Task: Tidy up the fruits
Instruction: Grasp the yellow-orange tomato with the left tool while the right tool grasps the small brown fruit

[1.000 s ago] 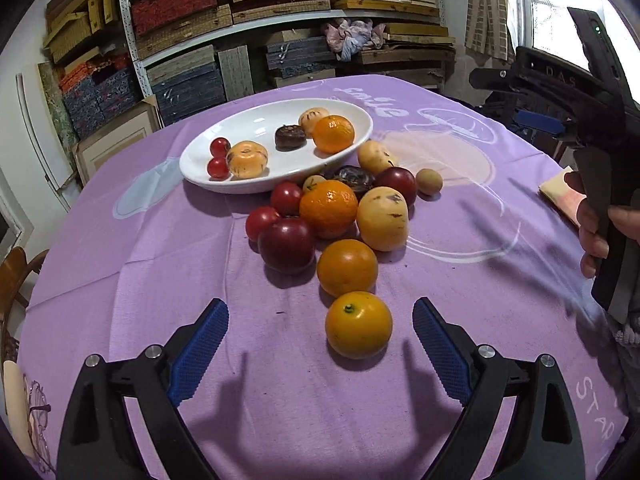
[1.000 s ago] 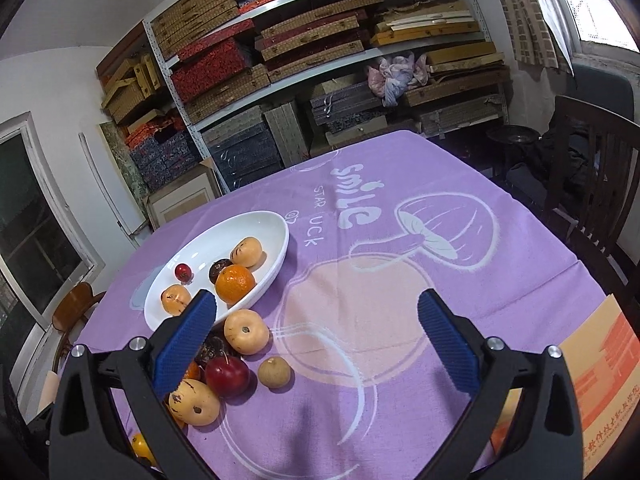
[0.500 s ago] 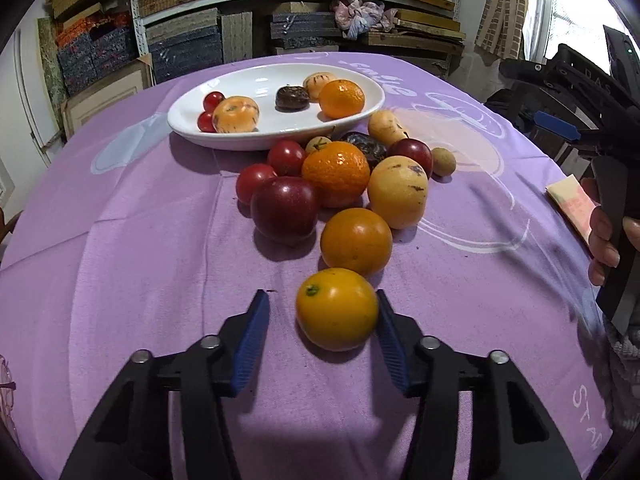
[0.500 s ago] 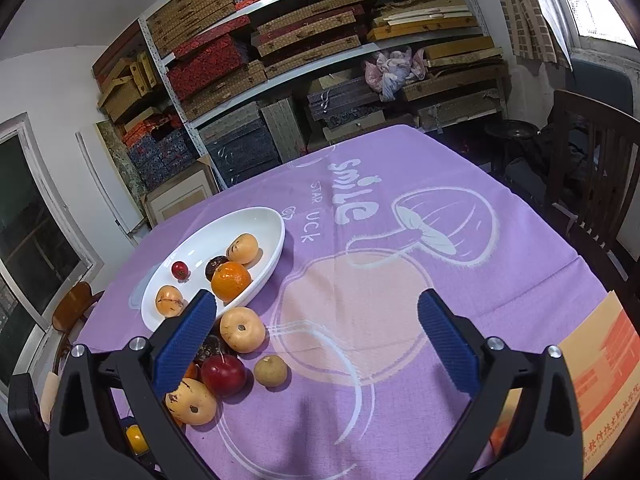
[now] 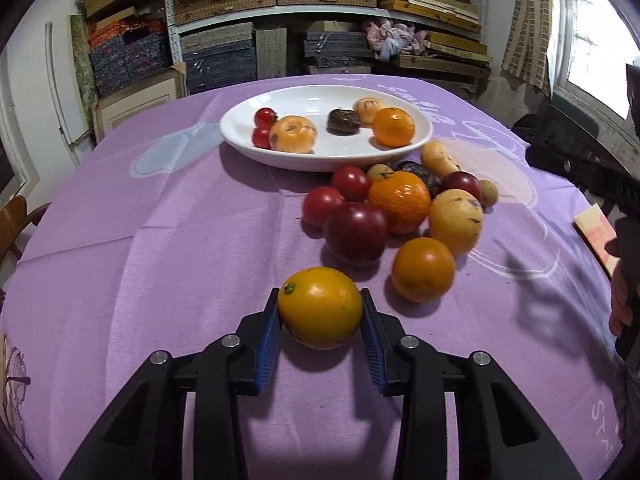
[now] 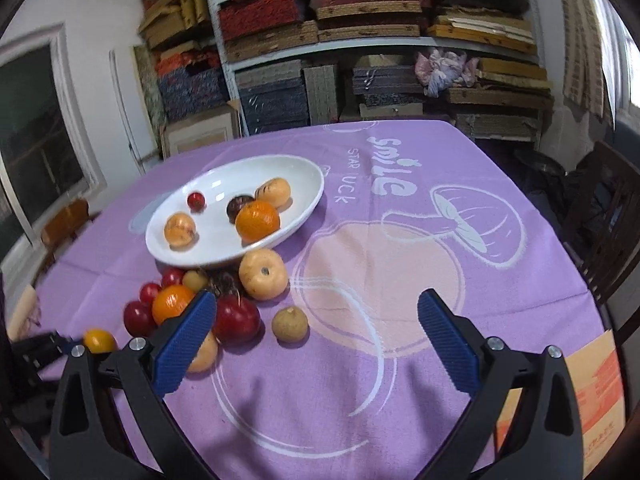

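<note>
Both left gripper [image 5: 320, 312] fingers [image 5: 269, 334] clamp the yellow orange [image 5: 320, 307].

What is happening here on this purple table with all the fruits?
A person is sorting fruit with two handheld grippers. The left gripper has just been closing on a yellow-orange citrus and now pinches it. The right gripper is open and holds nothing. The white plate already holds some fruit; a pile lies beside it.

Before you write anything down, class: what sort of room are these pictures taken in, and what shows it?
Probably a storeroom used as a dining space: metal shelves stacked with flat boxes and mats, a table with a purple cloth, and a wooden chair beside it.
</note>
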`<control>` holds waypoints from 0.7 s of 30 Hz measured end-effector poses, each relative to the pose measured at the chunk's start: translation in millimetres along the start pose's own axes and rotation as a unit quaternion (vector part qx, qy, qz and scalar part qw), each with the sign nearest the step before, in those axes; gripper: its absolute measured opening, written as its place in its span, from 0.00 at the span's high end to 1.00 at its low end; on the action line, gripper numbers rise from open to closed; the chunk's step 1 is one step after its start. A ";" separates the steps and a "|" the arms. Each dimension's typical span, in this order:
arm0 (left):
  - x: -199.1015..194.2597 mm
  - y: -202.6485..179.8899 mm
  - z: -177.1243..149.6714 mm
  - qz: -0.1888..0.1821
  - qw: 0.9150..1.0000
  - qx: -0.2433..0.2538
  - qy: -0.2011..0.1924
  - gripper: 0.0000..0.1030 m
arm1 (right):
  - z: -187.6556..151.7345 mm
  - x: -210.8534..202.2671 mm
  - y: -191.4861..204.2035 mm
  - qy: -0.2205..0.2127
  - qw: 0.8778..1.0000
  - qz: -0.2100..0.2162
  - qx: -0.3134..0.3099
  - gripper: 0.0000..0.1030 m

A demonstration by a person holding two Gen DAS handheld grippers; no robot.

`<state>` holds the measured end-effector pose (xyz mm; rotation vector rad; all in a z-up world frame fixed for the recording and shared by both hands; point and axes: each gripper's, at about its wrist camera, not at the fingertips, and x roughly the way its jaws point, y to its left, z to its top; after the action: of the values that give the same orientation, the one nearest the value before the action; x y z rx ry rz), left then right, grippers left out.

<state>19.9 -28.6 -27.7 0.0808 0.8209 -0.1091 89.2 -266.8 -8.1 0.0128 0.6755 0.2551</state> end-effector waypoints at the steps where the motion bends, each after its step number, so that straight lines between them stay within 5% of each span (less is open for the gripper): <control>1: 0.2 4.8 -0.1 0.004 1.000 -0.006 0.001 0.63 | -2.7 4.2 4.2 0.008 1.000 -0.004 -0.011 0.04; 5: -0.5 16.0 0.3 0.001 1.000 -0.028 0.002 0.63 | -8.3 19.0 7.4 0.034 0.999 -0.010 -0.021 0.08; 8: -2.7 15.3 -0.3 -0.003 1.000 -0.024 0.000 0.63 | -10.7 29.5 6.1 0.053 0.998 -0.012 -0.025 0.27; 14: -1.3 19.1 -0.4 -0.015 0.999 -0.033 0.005 0.63 | -10.0 42.8 10.2 0.068 0.997 -0.009 -0.044 0.29; 17: -2.6 17.1 -1.0 -0.016 0.999 -0.029 0.002 0.63 | -7.8 52.6 15.0 0.086 0.995 0.003 -0.052 0.47; 21: -2.7 16.2 -0.9 -0.017 0.999 -0.028 0.001 0.63 | -6.0 60.4 9.8 0.100 0.994 0.022 -0.036 0.57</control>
<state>19.5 -12.3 -25.8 0.0152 0.8268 -0.1182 128.6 -243.3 -49.1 -0.0682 0.8662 0.3260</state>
